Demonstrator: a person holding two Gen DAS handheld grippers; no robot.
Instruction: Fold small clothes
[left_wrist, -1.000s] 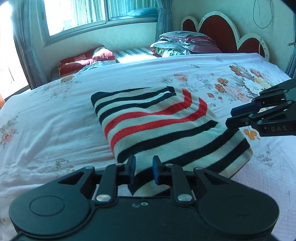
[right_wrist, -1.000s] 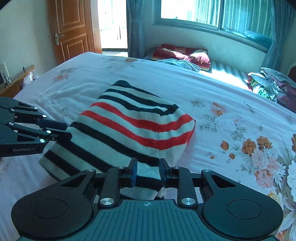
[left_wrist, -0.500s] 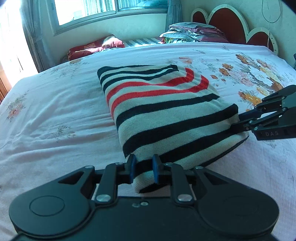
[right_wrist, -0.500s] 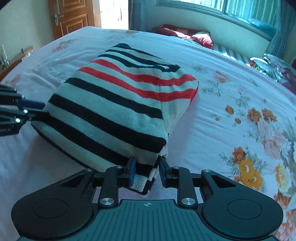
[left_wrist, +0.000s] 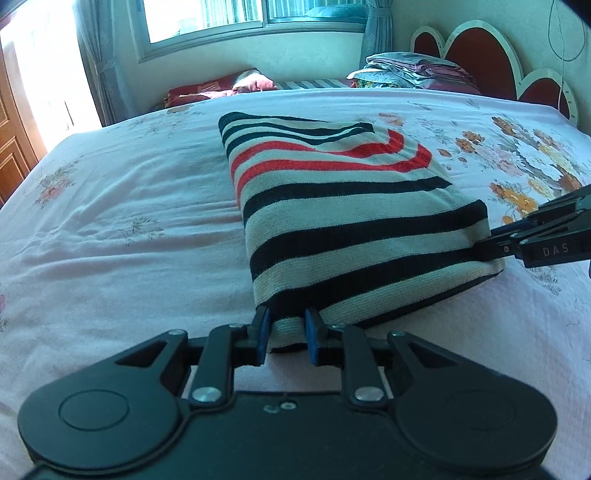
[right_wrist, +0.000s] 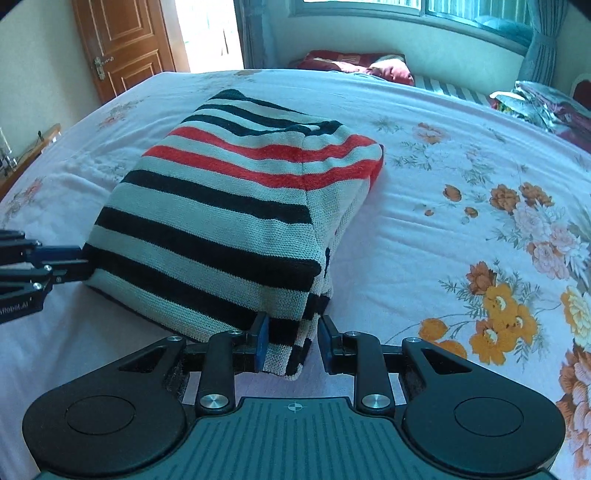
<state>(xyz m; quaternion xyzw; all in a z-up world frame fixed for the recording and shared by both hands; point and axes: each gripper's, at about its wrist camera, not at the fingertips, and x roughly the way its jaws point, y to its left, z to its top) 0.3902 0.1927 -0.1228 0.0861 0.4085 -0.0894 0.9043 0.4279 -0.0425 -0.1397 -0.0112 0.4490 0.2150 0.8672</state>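
A knitted sweater (left_wrist: 332, 206) with black, red and cream stripes lies folded on the floral bed sheet (left_wrist: 122, 221). My left gripper (left_wrist: 286, 332) is shut on its near left corner, with the fabric pinched between the blue pads. In the right wrist view, my right gripper (right_wrist: 293, 343) is shut on the near right corner of the sweater (right_wrist: 221, 221). Each gripper also shows in the other's view: the right gripper (left_wrist: 491, 251) at the fold's right end and the left gripper (right_wrist: 83, 258) at its left end. Both corners sit low, at the sheet.
Folded bedding (left_wrist: 413, 70) is stacked by the red headboard (left_wrist: 476, 59). A red pillow (right_wrist: 354, 66) lies under the window. A wooden door (right_wrist: 125, 48) and a side table (right_wrist: 26, 155) stand beyond the bed's left side. Flat sheet (right_wrist: 461, 206) surrounds the sweater.
Both grippers have come down toward the bed with the sweater's near edge still held. The folded sweater now lies lower and flatter, and fills more of both views.
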